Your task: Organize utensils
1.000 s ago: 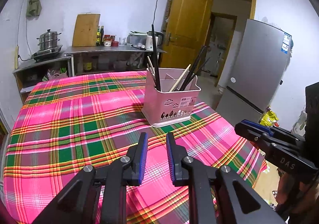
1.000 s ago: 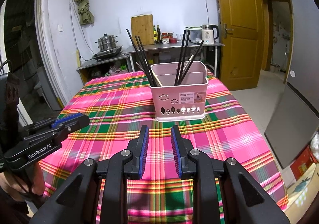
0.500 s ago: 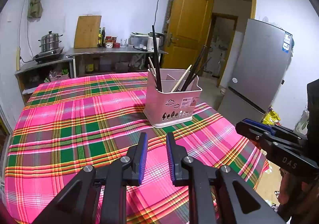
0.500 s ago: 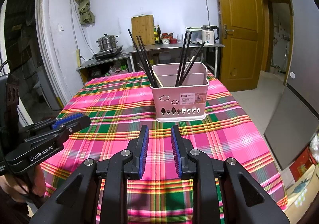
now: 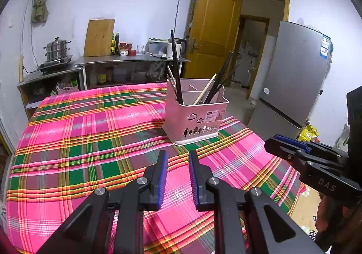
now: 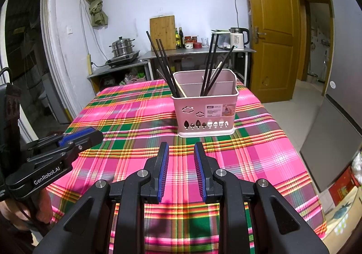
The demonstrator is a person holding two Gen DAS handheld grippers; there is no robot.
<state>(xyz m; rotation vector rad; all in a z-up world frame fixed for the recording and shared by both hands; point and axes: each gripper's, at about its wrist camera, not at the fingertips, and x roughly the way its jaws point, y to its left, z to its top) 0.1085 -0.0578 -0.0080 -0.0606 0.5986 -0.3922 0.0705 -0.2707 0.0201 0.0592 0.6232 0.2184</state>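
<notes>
A pink utensil basket point(image 5: 194, 118) point(image 6: 206, 113) stands on the plaid tablecloth point(image 5: 90, 145) point(image 6: 135, 122). Several black chopsticks point(image 5: 175, 66) point(image 6: 161, 66) and a few pale wooden ones point(image 5: 204, 92) stand in its compartments. My left gripper point(image 5: 177, 159) is open and empty, held above the cloth short of the basket; it also shows in the right wrist view point(image 6: 90, 136). My right gripper point(image 6: 181, 152) is open and empty, in front of the basket; it also shows in the left wrist view point(image 5: 271, 142).
A steel counter point(image 6: 194, 51) with a kettle point(image 6: 238, 39), bottles and a cutting board point(image 6: 162, 32) stands behind the table. A steamer pot point(image 6: 122, 49) sits at left. A grey fridge point(image 5: 294, 77) and an open wooden door point(image 5: 210, 32) are at right.
Both grippers have drawn back slightly and risen a little; the basket looks a bit farther. Both grippers stay open and empty.
</notes>
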